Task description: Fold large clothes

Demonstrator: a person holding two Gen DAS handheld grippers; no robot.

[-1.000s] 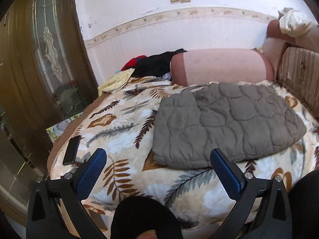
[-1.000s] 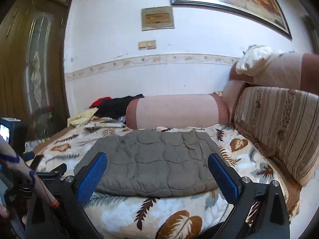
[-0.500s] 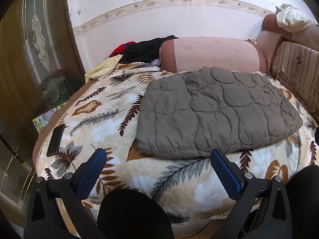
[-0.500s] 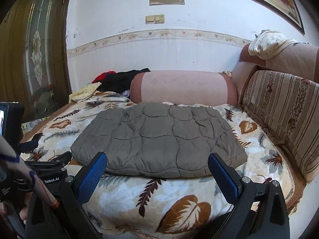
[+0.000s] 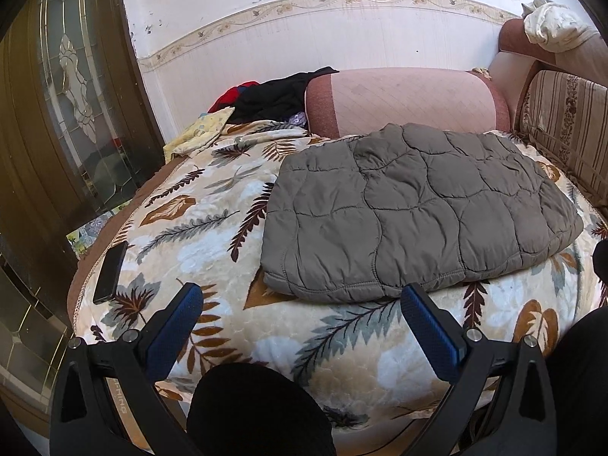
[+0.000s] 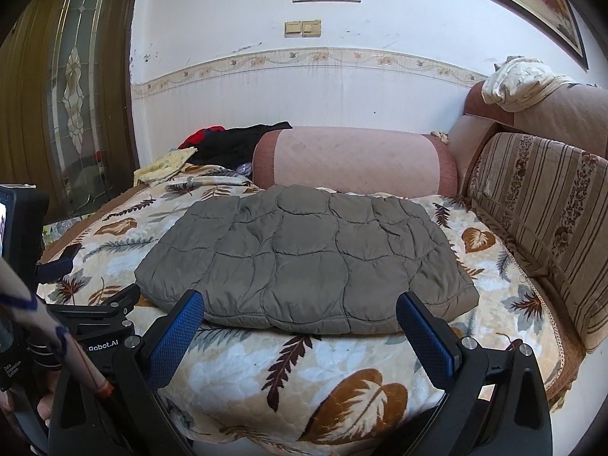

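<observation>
On your far left stands a dark wooden door (image 5: 64, 121) with a leaded glass panel. Next comes a black phone (image 5: 110, 271), lying flat near the left edge of the leaf-patterned blanket (image 5: 197, 220) that covers the bed. Your left gripper (image 5: 300, 309) hovers over the near edge of that blanket, its blue-padded jaws spread wide and holding nothing. Behind, against the wall, a yellow cloth (image 5: 201, 131) lies beside a heap of black and red clothes (image 5: 273, 93).

In the middle of the bed lies the grey quilted jacket (image 5: 414, 209), folded into a flat, roughly rectangular bundle (its near edge sits just beyond both sets of fingertips). Behind it a pink bolster (image 5: 402, 102) runs along the wall.

Your right gripper (image 6: 300, 311) is likewise released, jaws wide apart, clear of the jacket's near hem. To the right, a striped sofa back (image 6: 547, 212) borders the bed, with a crumpled white cloth (image 6: 520, 81) on top.
</observation>
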